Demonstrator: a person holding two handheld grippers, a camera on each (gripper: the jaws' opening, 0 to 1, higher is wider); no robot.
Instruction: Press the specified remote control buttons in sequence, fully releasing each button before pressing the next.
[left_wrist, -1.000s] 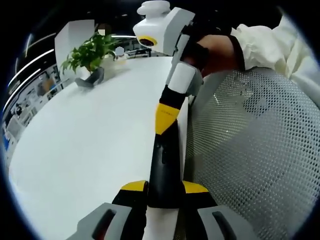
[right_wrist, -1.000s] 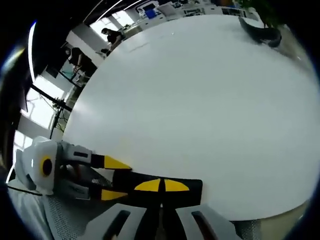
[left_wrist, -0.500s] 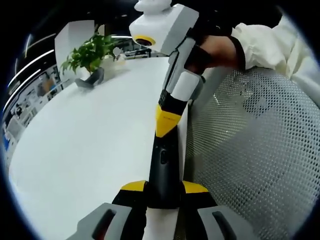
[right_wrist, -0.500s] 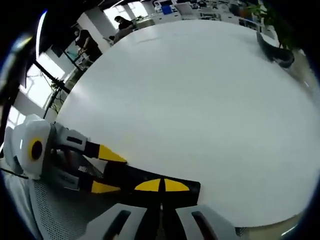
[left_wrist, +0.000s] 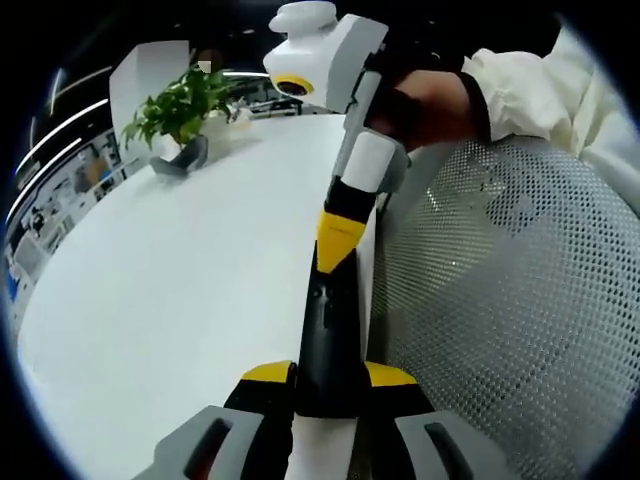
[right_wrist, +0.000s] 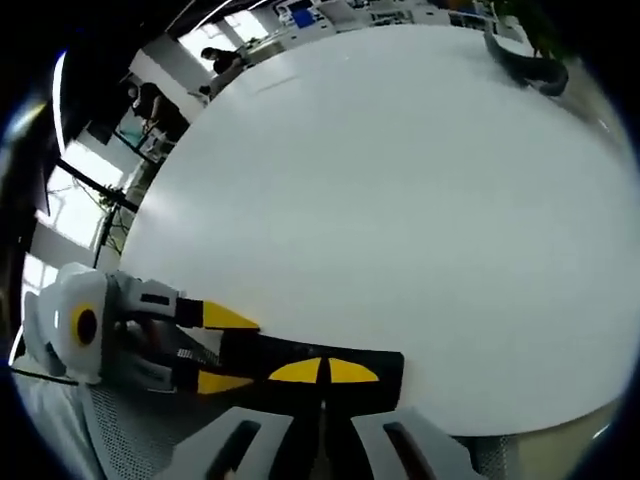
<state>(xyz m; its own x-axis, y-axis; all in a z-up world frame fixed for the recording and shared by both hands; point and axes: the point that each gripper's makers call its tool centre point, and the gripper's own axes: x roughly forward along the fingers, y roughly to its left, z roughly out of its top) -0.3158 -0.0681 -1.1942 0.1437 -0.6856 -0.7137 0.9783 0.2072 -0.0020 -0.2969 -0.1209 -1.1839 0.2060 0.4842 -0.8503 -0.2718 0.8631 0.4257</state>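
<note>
A broad white table (left_wrist: 180, 280) fills the scene, with an office beyond it and a white mesh chair back (left_wrist: 500, 320) at 3 o'clock in the left gripper view.

In the left gripper view, the left gripper (left_wrist: 325, 385) rises from 6 o'clock, its yellow-tipped jaws closed tight on the near end of a black remote control (left_wrist: 328, 330). The remote runs toward 12 o'clock along the table edge. The right gripper (left_wrist: 338, 240) comes down from 12 o'clock, its jaws together, the yellow tip on the remote's far end. A hand (left_wrist: 430, 100) in a white sleeve holds it. At 10 o'clock stands a potted plant (left_wrist: 180, 110).

In the right gripper view, the right gripper (right_wrist: 322, 372) touches the remote at 6 o'clock; the left gripper clamps it from 8 o'clock.
</note>
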